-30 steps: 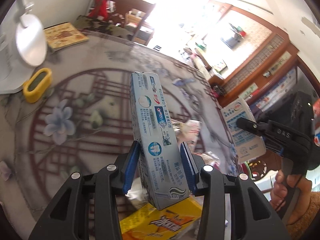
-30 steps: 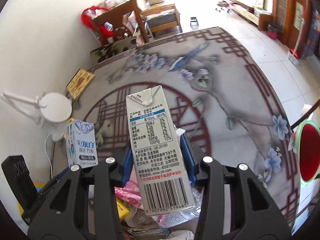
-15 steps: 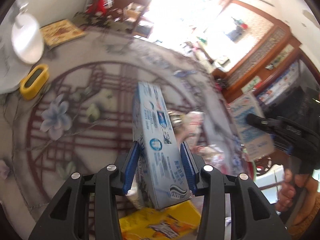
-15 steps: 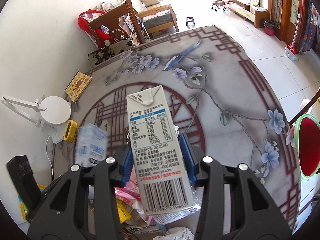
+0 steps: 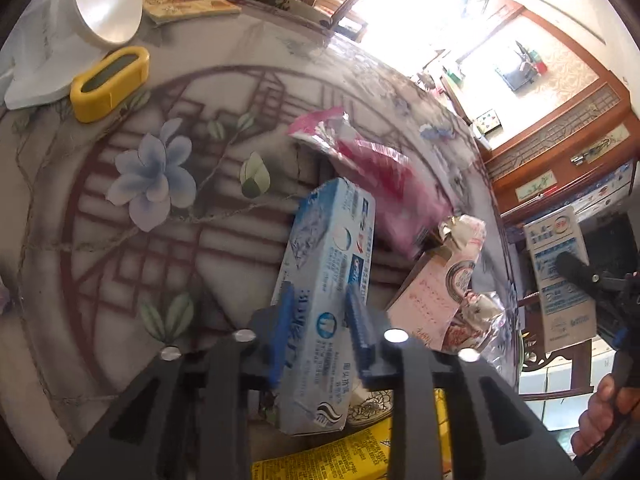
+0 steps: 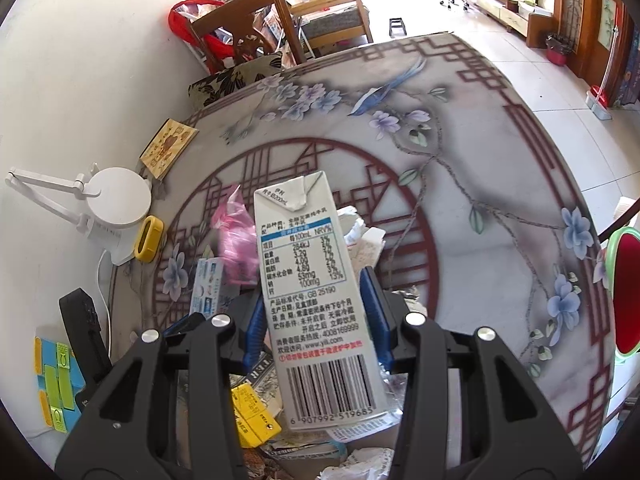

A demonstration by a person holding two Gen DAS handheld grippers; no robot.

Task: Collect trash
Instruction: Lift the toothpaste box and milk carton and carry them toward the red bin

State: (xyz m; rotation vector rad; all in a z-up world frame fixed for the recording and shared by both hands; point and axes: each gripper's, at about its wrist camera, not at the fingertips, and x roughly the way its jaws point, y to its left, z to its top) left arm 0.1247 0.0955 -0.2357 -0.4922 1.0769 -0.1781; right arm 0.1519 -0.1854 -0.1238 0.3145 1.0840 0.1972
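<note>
While both tongs hang over the trash pile, things stand so:

L gripper (image 5: pixel 320 332): jaws closing, blue pads pressing on a light-blue toothpaste box (image 5: pixel 326 280) that runs lengthwise between them, far end tilted toward the table (image 5: pixel 120 280).
Toothpaste box, R view: seen (image 6: pixel 208 288) low at left, just beside the pink bag (image 6: pixel 236 240).
R gripper (image 6: pixel 320 316): clamped on a white milk carton (image 6: pixel 316 292), barcode end nearest the cam, folded top pointing away.
Milk carton, L view: seen (image 5: pixel 560 276) at far right, w/ a hand (image 5: pixel 604 412) below it.
Pile: pink bag, a pale pink crushed carton (image 5: pixel 436 292), yellow wrapper (image 5: pixel 348 456) under the L gripper; crumpled paper behind the milk carton.
Table edge, wall side: yellow case (image 5: pixel 110 84), white lamp base (image 6: pixel 116 196), small book (image 6: pixel 168 148).
</note>
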